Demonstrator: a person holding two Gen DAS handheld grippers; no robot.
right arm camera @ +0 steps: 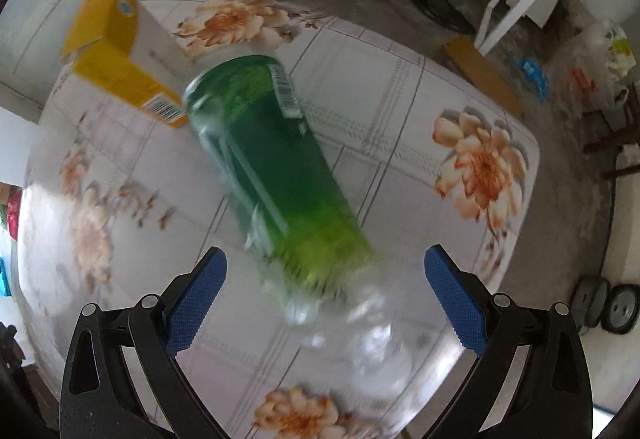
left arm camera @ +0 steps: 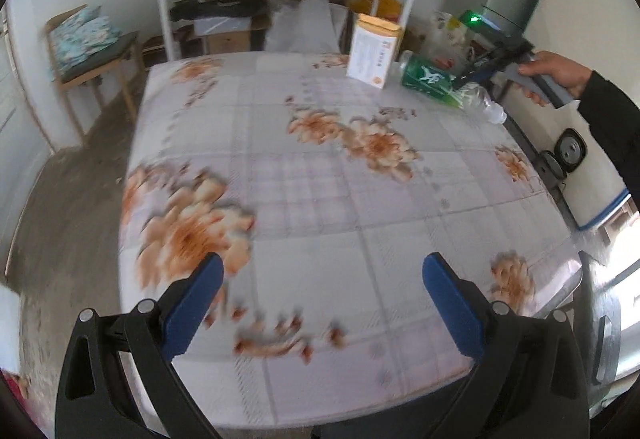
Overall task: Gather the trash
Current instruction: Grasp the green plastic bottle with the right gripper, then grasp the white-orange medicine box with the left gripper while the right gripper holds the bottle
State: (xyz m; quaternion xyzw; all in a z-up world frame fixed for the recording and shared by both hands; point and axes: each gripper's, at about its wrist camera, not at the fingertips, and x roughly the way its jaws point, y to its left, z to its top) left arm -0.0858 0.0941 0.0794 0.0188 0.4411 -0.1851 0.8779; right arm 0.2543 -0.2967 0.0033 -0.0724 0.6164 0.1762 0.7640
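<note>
Left hand-held gripper point(left arm camera: 322, 303): fingers spread wide and empty, poised over the near edge of the floral-sheeted bed point(left arm camera: 320, 207), apparently kept back in reserve with nothing within its reach. Carton point(left arm camera: 371, 51), white with a yellow top: stands upright near the far right of the bed, the clear bottle with a green label point(right arm camera: 276, 175) lying on its side just beside it, both presumably the trash to be collected. Right hand-held gripper point(right arm camera: 326, 303), held by a dark-sleeved hand point(left arm camera: 558, 73): released, its fingers straddling the bottle's clear lower end without visibly pressing it, seemingly lined up to close.
</note>
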